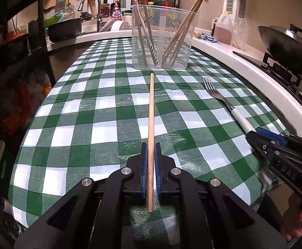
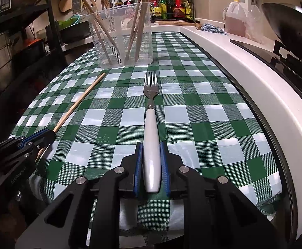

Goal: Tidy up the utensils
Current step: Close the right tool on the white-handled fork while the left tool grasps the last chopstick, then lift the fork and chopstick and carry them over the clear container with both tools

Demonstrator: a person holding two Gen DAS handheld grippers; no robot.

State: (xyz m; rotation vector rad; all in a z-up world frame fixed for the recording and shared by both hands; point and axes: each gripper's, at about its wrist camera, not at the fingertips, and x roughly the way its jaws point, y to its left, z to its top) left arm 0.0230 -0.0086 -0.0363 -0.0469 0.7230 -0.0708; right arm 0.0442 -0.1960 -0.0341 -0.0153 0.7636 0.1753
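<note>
My left gripper [image 1: 151,147] is shut on a single wooden chopstick [image 1: 151,112] that points ahead over the green checked tablecloth [image 1: 101,112]. My right gripper [image 2: 151,145] is shut on the white handle of a fork [image 2: 151,112], tines pointing forward. Both aim toward a clear plastic container [image 1: 164,37] holding several chopsticks and a striped straw, divided in two; it also shows in the right wrist view [image 2: 122,35]. The right gripper appears in the left wrist view [image 1: 254,133], and the left gripper in the right wrist view [image 2: 47,133].
A white counter [image 1: 244,62] runs along the right with a wok [image 1: 285,47], an oil jug [image 1: 223,29] and a blue cloth [image 1: 209,37]. A sink with faucet [image 1: 90,4] and pans lies at the back left. A dark shelf rack [image 1: 43,31] stands left.
</note>
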